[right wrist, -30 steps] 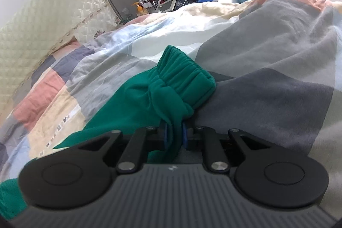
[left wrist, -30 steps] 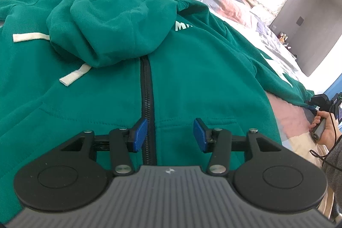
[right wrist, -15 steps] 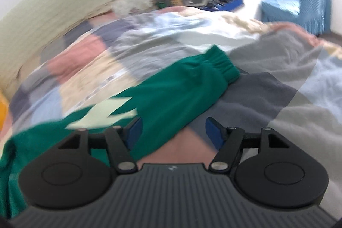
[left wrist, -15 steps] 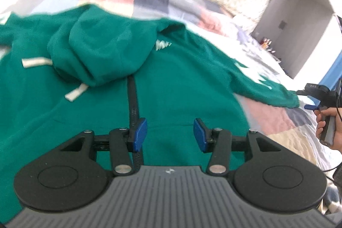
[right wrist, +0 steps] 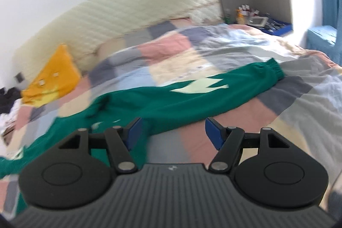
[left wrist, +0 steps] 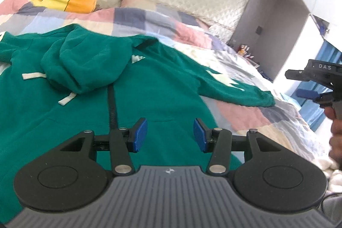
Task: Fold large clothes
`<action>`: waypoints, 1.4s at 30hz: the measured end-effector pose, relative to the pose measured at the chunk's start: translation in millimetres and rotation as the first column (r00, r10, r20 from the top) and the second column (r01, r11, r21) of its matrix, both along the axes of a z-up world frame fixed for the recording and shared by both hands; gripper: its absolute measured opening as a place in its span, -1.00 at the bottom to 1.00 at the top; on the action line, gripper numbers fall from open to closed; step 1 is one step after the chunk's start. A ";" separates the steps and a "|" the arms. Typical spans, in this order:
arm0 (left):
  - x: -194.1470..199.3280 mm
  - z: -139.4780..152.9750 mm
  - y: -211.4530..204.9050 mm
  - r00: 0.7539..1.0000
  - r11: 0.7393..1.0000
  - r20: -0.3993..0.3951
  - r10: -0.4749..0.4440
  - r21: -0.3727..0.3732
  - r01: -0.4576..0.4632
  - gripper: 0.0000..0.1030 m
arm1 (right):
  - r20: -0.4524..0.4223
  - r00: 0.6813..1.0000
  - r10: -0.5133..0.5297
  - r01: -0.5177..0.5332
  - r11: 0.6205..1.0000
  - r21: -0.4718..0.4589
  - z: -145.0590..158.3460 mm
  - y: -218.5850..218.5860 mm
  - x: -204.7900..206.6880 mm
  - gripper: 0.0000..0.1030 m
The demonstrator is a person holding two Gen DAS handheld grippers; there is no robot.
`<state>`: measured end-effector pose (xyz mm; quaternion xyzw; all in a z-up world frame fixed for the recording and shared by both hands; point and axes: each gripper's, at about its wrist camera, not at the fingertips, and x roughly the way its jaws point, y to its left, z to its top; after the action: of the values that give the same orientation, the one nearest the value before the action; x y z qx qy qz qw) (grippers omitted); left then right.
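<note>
In the left wrist view the left hand-held gripper (left wrist: 170, 138) hangs spread and empty above the lower front of the green hoodie (left wrist: 149, 87), which lies flat on the bed (left wrist: 245, 116), zip running near to far. Its sleeve (left wrist: 235, 91) stretches away to the right, cuff near the right hand-held gripper (left wrist: 310, 87).

In the right wrist view that gripper (right wrist: 173, 134) is spread, pinching nothing. The sleeve (right wrist: 192, 104) lies just beyond it, long axis left to right, cuff (right wrist: 271, 72) far right. The right hand is nearer for folding it inward.
</note>
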<state>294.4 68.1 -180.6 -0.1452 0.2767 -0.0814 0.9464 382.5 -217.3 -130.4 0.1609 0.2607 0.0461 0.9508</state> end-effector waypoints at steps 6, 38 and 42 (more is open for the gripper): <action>-13.6 3.4 -8.0 1.000 1.000 0.010 -0.017 -0.001 0.017 0.05 | 0.012 0.995 0.104 -0.104 0.993 0.055 -18.1 33.6 -60.9 0.31; 0.7 -85.5 -162.5 0.904 0.859 -0.236 -0.356 0.297 0.416 0.30 | -0.066 0.997 -0.032 0.047 0.968 0.247 -71.9 -32.6 -70.3 0.33; 1.7 -90.3 -173.0 0.921 0.853 -0.210 -0.328 0.353 0.384 0.30 | -0.075 0.997 -0.032 0.050 0.965 0.258 -73.4 -35.5 -67.5 0.33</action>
<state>296.1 -104.8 -271.0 0.0931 0.3760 -0.1885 0.9024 315.0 -252.8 -203.8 0.2910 0.2822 0.0547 0.9125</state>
